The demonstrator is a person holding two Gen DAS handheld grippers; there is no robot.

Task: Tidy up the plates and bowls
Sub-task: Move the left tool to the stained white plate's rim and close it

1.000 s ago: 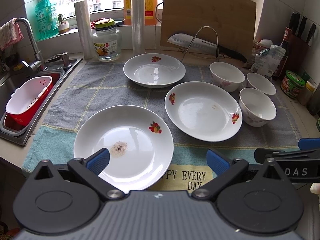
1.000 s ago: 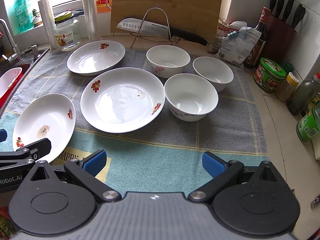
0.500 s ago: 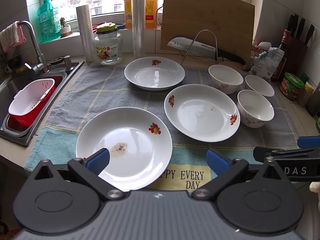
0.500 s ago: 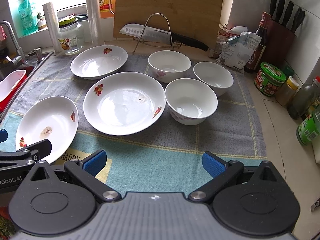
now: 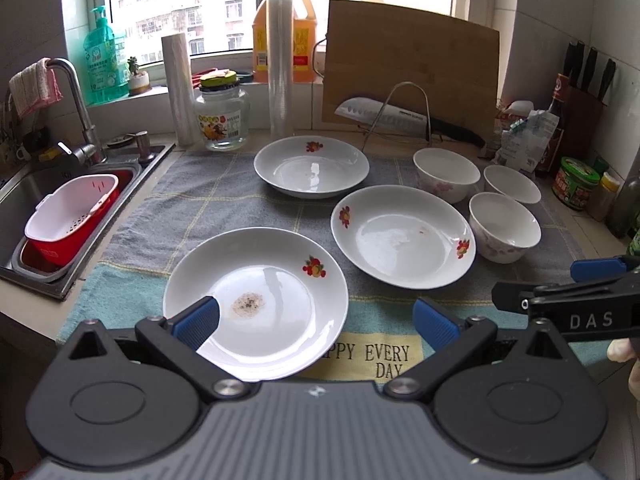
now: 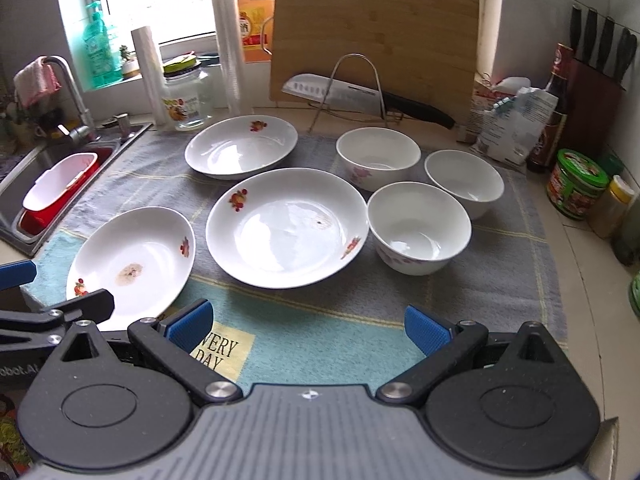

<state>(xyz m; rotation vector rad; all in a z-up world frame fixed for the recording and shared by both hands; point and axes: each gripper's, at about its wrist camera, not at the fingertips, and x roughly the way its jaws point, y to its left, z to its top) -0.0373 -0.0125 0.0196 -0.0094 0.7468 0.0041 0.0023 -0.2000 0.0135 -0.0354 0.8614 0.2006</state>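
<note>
Three white plates with fruit prints lie on a towel: a near plate point(image 5: 256, 300) with a brown stain, a middle plate point(image 5: 402, 236) and a far plate point(image 5: 311, 167). Three white bowls point(image 5: 505, 227) cluster at the right. The plates point(image 6: 286, 226) and bowls point(image 6: 418, 227) also show in the right wrist view. My left gripper point(image 5: 316, 320) is open and empty, held over the near plate's front edge. My right gripper point(image 6: 308, 326) is open and empty, held above the towel's front, to the right of the left one.
A sink point(image 5: 52, 200) with a red and white basket is at the left. A jar point(image 5: 221, 116), rolls, bottles, a cutting board point(image 5: 412, 72) and a knife on a rack point(image 5: 400, 116) stand behind. Condiment jars point(image 6: 576, 188) and a knife block stand at the right.
Both grippers have risen and pulled back a little, so the dishes sit further up in both views. Nothing on the towel has moved.
</note>
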